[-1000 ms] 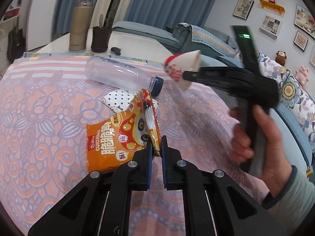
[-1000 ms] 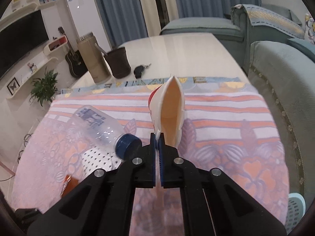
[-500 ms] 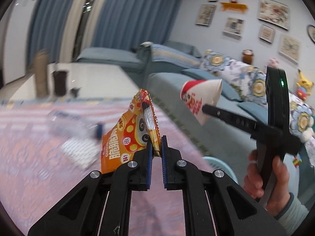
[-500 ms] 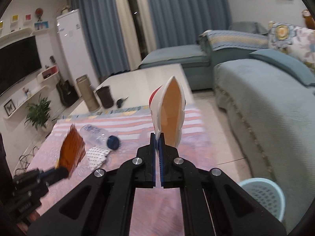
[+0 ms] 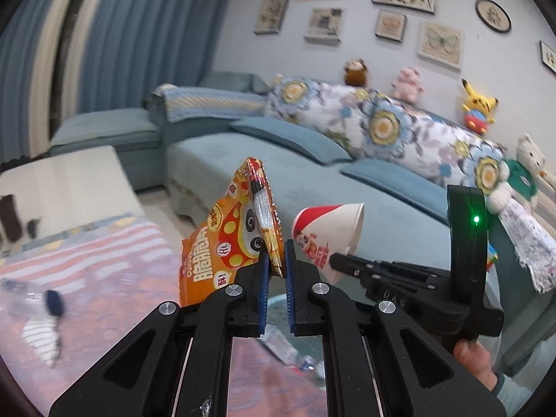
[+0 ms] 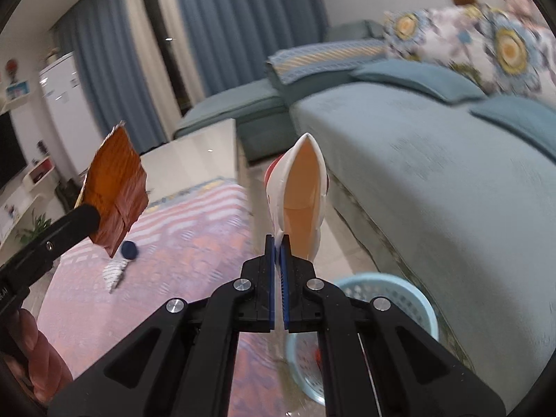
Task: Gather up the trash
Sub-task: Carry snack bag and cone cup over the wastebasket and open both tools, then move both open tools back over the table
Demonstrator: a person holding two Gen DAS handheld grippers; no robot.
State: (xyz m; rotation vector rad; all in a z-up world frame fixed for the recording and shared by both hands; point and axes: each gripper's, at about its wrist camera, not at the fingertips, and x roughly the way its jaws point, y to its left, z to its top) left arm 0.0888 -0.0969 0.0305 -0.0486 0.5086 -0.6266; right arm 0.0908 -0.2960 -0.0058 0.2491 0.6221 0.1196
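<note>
I have both pieces of trash in the air. My left gripper (image 5: 276,260) is clamped on the edge of the orange snack bag (image 5: 222,243), which stands up from the jaws toward 11 o'clock. My right gripper (image 6: 278,243) is pinched on the rim of the paper cup (image 6: 302,194), squashing it flat, mouth facing me.

The blue basket (image 6: 413,299) sits on the floor at about 5 o'clock in the right view, just below and beyond my right fingers, beside the sofa (image 6: 434,160). Something pale and something red already lie in it, though the blur keeps me from saying what. So I judge the pickup done for these two and the drop not yet made: neither piece is over the rim for certain.

Still left on the cloth-covered table (image 6: 194,243): a bottle with a blue cap (image 6: 129,250) at 9 o'clock, and a white dotted scrap (image 6: 114,274) just beside it.

My two grippers are near each other, so the bag and cup could bump when I release. The sofa edge crowds the basket on its far side.
</note>
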